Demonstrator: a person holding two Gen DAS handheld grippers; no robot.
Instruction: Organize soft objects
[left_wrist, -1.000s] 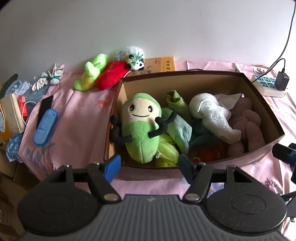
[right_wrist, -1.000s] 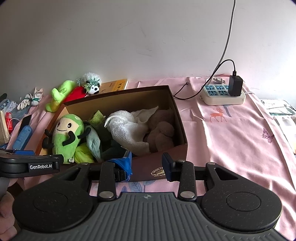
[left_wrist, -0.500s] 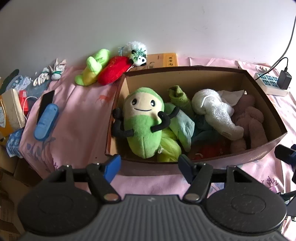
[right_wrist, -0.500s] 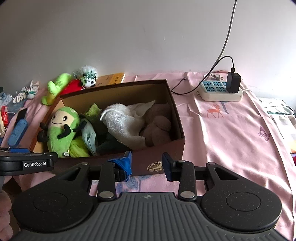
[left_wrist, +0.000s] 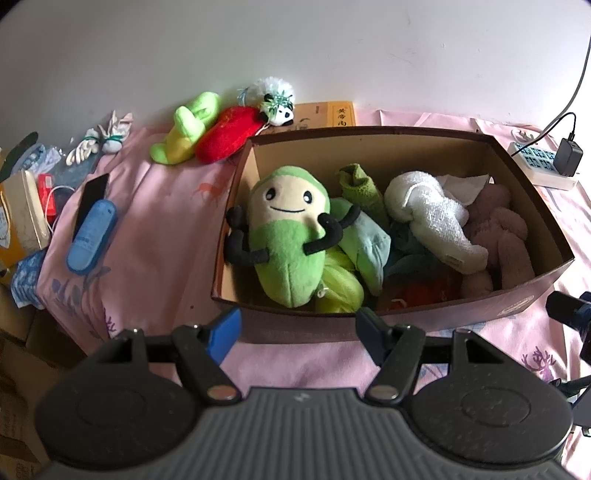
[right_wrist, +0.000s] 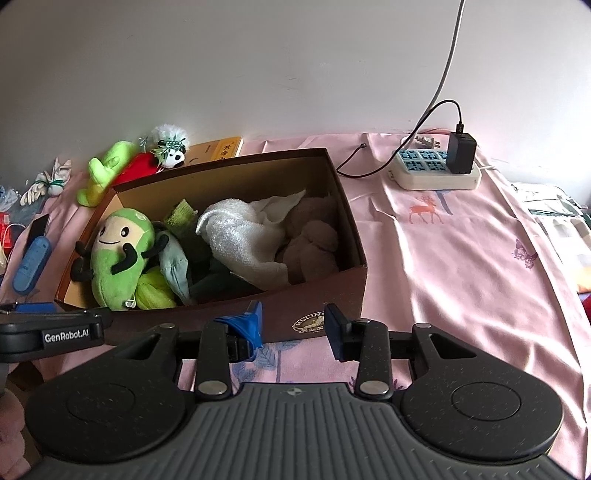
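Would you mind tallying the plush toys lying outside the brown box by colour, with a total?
Green: 1, the green plush
Red: 1, the red plush
White: 1, the panda plush
Total: 3, all behind the brown box near its left corner.

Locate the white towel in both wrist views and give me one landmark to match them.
Left wrist: the white towel lies right of centre, inside the box, between a green sock and a brown plush.
Right wrist: the towel lies left of centre, in the middle of the box.
Shared landmark: the smiling green plush at the box's left end.
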